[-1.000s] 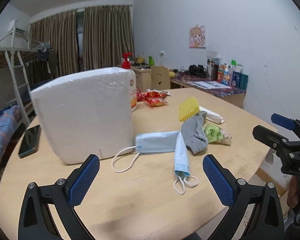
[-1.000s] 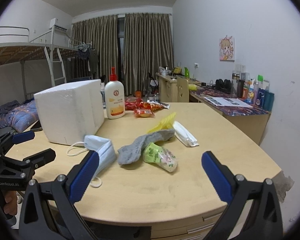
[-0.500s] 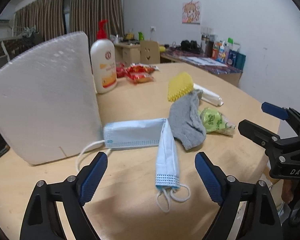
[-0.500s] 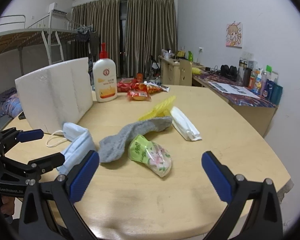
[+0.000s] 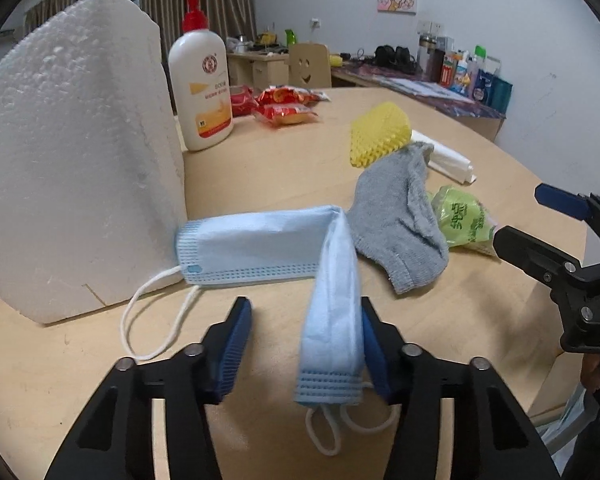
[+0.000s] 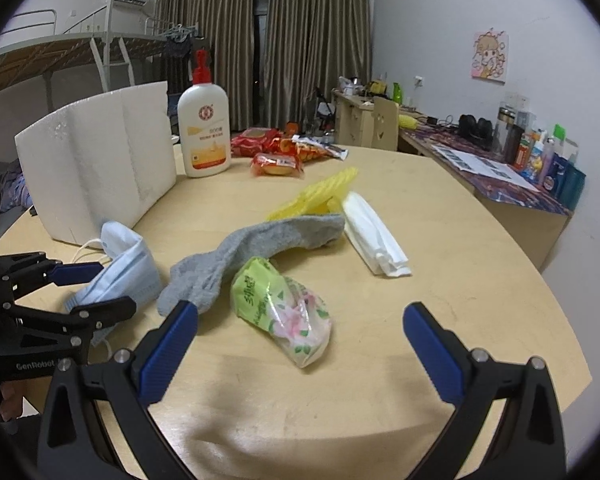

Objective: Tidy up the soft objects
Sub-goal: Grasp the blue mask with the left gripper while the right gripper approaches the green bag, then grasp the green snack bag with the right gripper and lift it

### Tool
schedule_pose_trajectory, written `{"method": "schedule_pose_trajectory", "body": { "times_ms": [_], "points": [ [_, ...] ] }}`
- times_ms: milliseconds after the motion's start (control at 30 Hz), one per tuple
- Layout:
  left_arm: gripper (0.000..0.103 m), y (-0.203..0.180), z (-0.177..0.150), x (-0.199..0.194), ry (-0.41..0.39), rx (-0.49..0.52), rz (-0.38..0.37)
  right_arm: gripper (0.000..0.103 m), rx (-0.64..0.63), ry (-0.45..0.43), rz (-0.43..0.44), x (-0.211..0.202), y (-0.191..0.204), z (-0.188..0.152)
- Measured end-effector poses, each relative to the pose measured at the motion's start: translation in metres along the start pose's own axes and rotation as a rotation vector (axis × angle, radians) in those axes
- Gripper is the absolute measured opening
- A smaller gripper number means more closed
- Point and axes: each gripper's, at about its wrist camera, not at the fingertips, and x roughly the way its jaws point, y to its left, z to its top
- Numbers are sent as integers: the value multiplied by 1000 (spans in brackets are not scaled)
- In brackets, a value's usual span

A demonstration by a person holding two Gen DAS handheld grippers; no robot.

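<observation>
A light blue face mask [image 5: 260,246] lies folded on the round wooden table [image 5: 284,172], one half running toward me. My left gripper [image 5: 306,344] is low over the table with its fingers partly closed around that near half; the right pad touches the mask and a gap remains on the left. A grey sock [image 5: 396,216] lies just right of the mask, over a green tissue pack [image 5: 460,216]. My right gripper [image 6: 300,350] is wide open and empty, hovering in front of the tissue pack [image 6: 278,310] and sock [image 6: 260,248].
A white foam block [image 5: 72,176] stands on the left against the mask. A lotion pump bottle [image 5: 200,84], red snack packets [image 5: 286,106], a yellow ridged pad [image 5: 378,132] and a white folded bag [image 6: 374,236] sit farther back. The table edge is near on the right.
My left gripper has moved forward and down onto the mask's near half, and its fingers have narrowed from wide open. My right gripper has moved closer to the tissue pack and stays open.
</observation>
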Motion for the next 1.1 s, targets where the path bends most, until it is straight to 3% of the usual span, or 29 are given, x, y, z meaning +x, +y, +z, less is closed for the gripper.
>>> {"method": "schedule_pose_trajectory", "body": {
  "times_ms": [233, 300, 433, 600, 1067, 1100],
  "points": [
    [15, -2, 2, 3, -6, 18, -8, 94, -71, 30, 13, 11, 5, 2],
    [11, -3, 2, 3, -7, 22, -15, 85, -83, 42, 12, 15, 4, 2],
    [8, -2, 3, -1, -32, 23, -27, 74, -95, 56, 27, 21, 2, 2],
    [6, -9, 1, -5, -50, 67, -48, 51, -105, 91, 56, 30, 2, 1],
    [6, -14, 0, -15, -92, 99, -90, 51, -148, 133, 60, 40, 7, 1],
    [6, -14, 0, -16, -93, 101, -93, 46, -151, 138, 58, 41, 7, 0]
  ]
}}
